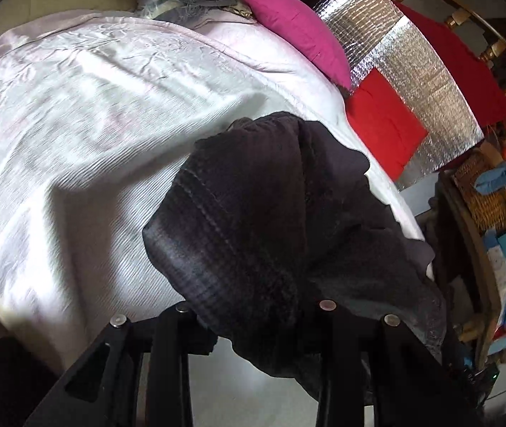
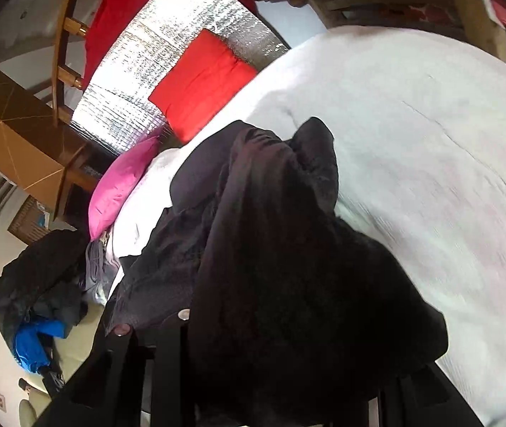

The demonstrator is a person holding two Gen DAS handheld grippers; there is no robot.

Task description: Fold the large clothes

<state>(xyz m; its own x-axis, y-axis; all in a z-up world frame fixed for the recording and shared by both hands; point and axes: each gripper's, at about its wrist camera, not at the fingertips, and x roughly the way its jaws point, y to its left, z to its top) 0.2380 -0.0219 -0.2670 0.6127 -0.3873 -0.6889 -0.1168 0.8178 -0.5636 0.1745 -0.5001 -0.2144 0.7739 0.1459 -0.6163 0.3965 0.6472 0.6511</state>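
Over the near edge of the bed (image 1: 75, 124), left wrist view: the left gripper (image 1: 256, 320) has its fingers closed on a bunched fold of the dark garment (image 1: 253, 213), which drapes forward from the jaws and hangs above the pale bedcover, its stitched hem running from near left to far right. Beyond it, at the far right, lie a pink cushion (image 1: 299, 32), a red cushion (image 1: 381, 121) and a silver foil mat (image 1: 409, 64); a wicker basket (image 1: 484, 195) stands on shelving at the right edge. Right wrist view: the right gripper (image 2: 253, 327) is almost wholly covered by the same dark garment (image 2: 270, 249), and the cloth heaped over its fingers suggests a closed hold, though the fingertips themselves are hidden. The garment rises from the jaws toward the far middle of the bed (image 2: 413, 142), with loose folds trailing to the near left; a dark jacket (image 2: 39, 277) with a blue lining lies on the floor at the left. Both grippers appear to hold one edge of the garment clear of the bed, so its long axis hangs away from them toward the mattress; the coming move, judged from this, turns on laying that free length flat across the bedcover directly ahead of both hands.
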